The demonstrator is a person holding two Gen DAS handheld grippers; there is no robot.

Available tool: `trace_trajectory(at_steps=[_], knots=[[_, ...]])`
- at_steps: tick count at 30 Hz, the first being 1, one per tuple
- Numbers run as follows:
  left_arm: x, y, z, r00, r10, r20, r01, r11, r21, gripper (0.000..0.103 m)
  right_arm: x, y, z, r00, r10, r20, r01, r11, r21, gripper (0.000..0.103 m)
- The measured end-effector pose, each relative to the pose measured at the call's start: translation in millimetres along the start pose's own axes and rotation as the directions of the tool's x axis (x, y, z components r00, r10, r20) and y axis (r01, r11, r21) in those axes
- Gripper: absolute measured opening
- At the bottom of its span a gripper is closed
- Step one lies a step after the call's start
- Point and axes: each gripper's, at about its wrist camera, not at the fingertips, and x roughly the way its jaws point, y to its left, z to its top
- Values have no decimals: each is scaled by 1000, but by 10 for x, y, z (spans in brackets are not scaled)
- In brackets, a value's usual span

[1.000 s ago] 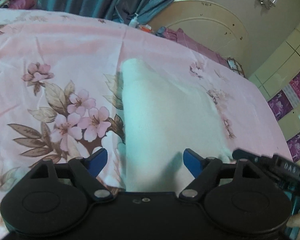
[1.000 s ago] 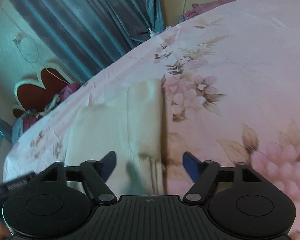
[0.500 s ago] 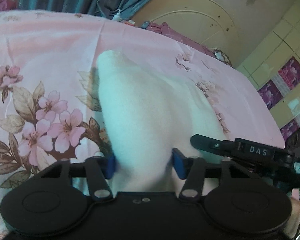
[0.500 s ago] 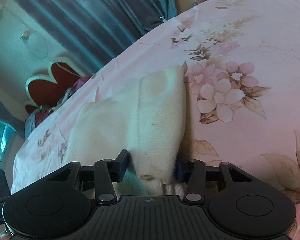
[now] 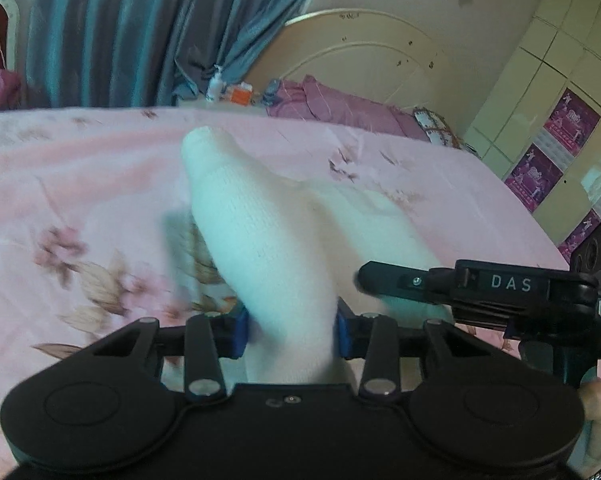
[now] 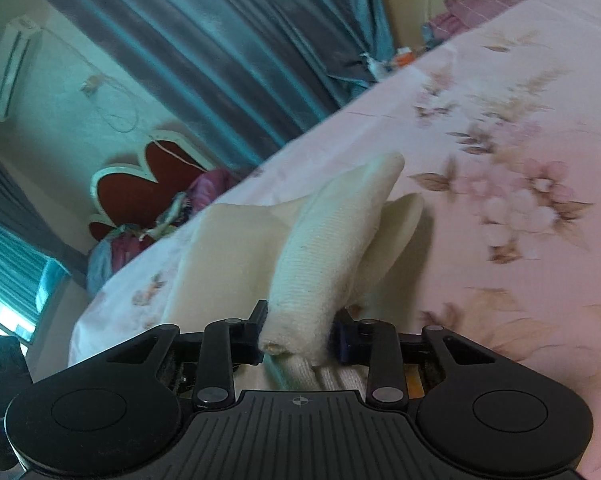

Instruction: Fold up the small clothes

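Fingers pinch white garment over pink floral bedsheet, blue curtains behind.

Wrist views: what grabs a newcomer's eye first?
The white knit garment, bunched between both sets of jaws and lifting off the pink floral bedsheet mid-frame. The left gripper and right gripper are each closing on a near end of it. Behind, blue curtains fill the top.

A cream knit garment lies on a pink sheet (printed with pink flowers, brown leaves), beside blue-grey curtains.
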Motion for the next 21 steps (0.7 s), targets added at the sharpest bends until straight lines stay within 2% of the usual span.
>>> trace_trajectory(at_steps=[5,12,21], knots=[[-405,333,23,999,29,34,-29,1000,3,39,162,477,-141,999,43,-4,-43,999,-15,31],[-867,1084,-30,998,20,53,-19,1000,-15,39,591,1235,-532,999,34,-5,-34,999,-30,32],[-1317,2161,-87,997,56,59,-53,997,-54,39,1453,2082,-1016,998,53,-42,-55,998,-31,31]])
